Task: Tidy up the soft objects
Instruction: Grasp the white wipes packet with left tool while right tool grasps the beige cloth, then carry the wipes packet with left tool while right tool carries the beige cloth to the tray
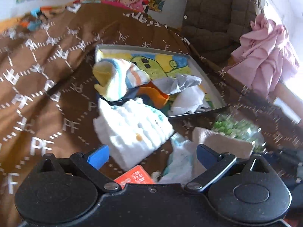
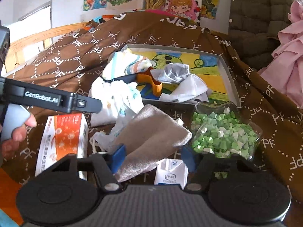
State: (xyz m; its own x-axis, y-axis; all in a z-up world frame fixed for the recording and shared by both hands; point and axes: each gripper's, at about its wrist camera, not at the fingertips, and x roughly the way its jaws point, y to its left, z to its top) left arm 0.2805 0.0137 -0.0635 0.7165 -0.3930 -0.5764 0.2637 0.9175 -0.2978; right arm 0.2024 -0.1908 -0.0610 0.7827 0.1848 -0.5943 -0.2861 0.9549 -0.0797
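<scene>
this is a bedroom in a home: a brown blanket (image 2: 117, 43) covers a bed with a wooden frame (image 2: 28, 37), cartoon drawings (image 2: 181, 3) hang on the wall, and a puffy coat (image 1: 217, 13) and pink clothes (image 1: 265, 53) hang nearby

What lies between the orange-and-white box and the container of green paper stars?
In the right wrist view, the beige cloth pouch lies between the orange-and-white box and the container of green stars, with crumpled white fabric behind it.
</scene>
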